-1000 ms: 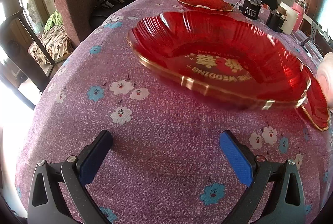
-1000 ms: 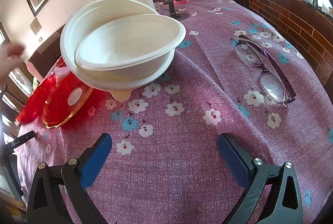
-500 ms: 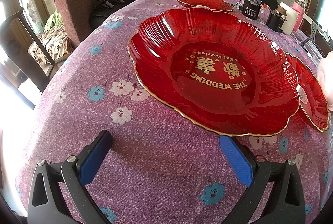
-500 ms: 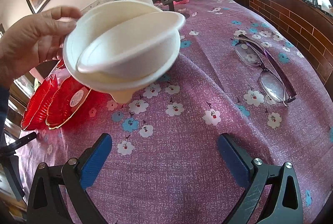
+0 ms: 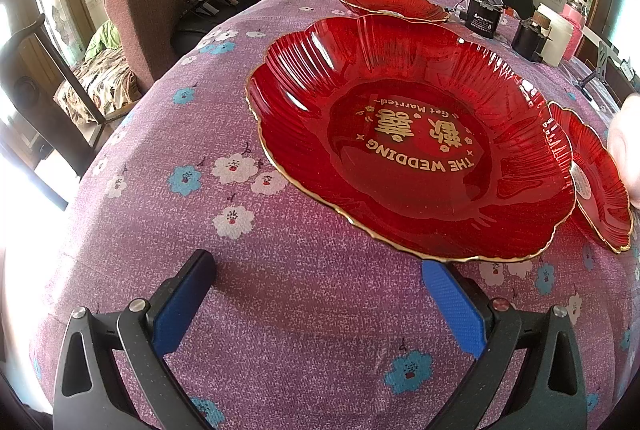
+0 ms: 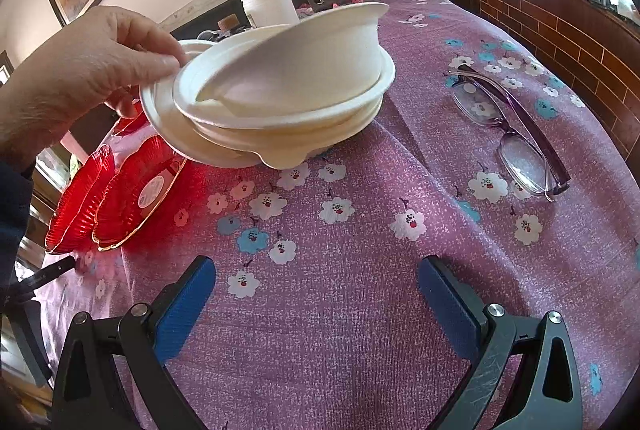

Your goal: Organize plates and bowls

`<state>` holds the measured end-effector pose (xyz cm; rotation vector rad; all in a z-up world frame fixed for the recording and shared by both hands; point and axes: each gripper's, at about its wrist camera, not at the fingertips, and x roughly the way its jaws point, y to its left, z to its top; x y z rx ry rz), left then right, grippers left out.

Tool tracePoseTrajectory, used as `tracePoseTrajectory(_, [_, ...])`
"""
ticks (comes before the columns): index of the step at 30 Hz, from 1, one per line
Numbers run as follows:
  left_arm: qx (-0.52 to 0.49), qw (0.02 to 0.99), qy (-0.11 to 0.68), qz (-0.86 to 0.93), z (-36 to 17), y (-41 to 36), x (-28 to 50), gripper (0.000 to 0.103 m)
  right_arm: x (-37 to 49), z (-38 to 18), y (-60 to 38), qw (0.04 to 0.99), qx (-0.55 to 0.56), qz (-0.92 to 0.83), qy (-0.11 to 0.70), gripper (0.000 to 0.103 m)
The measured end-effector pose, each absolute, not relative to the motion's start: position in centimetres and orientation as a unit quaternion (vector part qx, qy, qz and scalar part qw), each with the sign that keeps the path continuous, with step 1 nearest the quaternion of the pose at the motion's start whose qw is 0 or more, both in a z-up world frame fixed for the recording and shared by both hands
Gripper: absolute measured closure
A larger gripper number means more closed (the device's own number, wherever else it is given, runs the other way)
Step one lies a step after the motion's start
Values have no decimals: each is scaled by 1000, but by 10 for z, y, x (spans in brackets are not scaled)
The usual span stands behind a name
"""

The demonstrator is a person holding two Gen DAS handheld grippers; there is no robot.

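Left wrist view | left tongs (image 5: 316, 294) gape wide, empty, large red wedding plate (image 5: 408, 134) dead ahead, near rim just beyond tips | right tongs (image 6: 316, 294) wide, empty, hand (image 6: 80, 78) tilting white bowls (image 6: 280, 98) farther off.

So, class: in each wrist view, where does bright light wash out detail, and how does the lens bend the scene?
Left wrist: daylight blows out the left edge; glare streaks on the large red plate; the tablecloth bulges into a dome. Right wrist: the window top right is overexposed; the brick wall curves; the white bowls stay sharp.
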<state>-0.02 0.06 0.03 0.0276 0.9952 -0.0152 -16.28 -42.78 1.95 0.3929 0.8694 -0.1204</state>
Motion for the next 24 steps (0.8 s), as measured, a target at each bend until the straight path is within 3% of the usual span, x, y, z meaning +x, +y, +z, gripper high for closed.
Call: tracePoseTrajectory(24, [13, 879, 477, -7, 0, 1, 0, 0, -162, 20, -428, 886, 189, -57, 419, 1])
